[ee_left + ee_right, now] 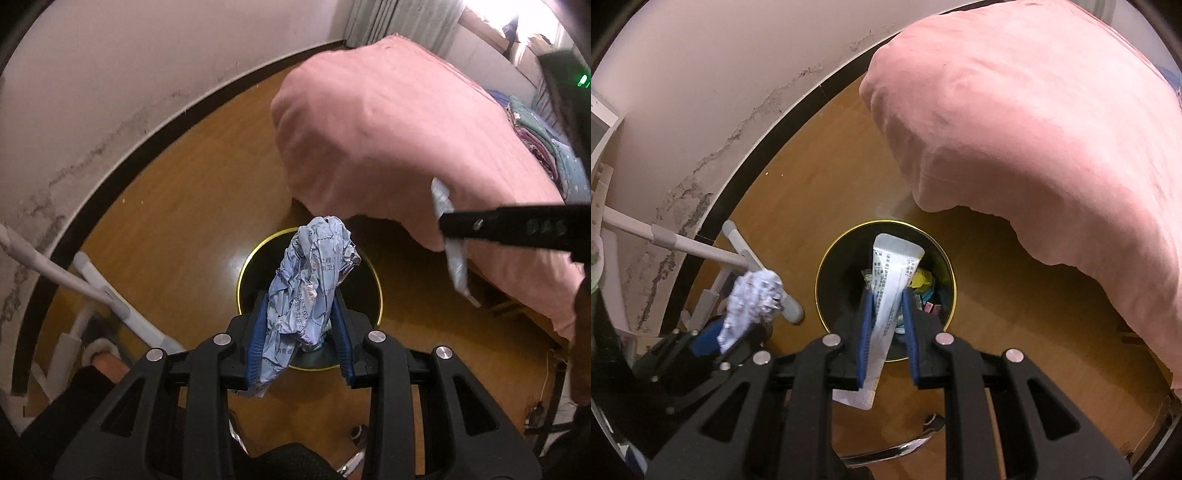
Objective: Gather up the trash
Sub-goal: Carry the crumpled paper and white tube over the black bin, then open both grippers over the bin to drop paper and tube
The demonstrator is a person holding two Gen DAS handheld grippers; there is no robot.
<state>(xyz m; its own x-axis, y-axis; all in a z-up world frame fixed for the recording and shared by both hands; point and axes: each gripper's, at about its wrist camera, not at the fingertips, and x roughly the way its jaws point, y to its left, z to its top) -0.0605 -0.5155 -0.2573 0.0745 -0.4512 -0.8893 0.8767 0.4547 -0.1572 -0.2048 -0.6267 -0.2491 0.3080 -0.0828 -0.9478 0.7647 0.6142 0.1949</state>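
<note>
Crumpled blue printed paper (314, 280) pinched between the blue pads of the left hand-held gripper (301, 325), closed onto the wad, hanging directly over the mouth of the black gold-rimmed bin (243, 269) on the wooden floor (166, 229). Held there, apparently, so that letting go drops it straight in. Same wad seen from the right wrist view at 9 o'clock of the bin, off to one side of the rim, so exact alignment over the opening hard to confirm from that angle.

White flattened tube or sachet (892, 280) nipped near its lower half by the right hand-held gripper (888, 325), narrowed onto it, crimped end pointing forward over the bin's opening. Likely carried lengthwise to keep it from swinging. Below it, inside the bin, yellow and other coloured scraps (921, 278) already lying at the bottom.

Both pieces judged ready for release; collecting step looks near done, dropping not yet done. Risk: crumpled paper light and springy, may catch on a pad or glance off the rim.

At 1 to 3 o'clock of the bin, bed under a pink cover (1034, 129) overhanging the floor. At 9 o'clock, pale tubular frame (701, 251) against the stained wall (110, 92).
</note>
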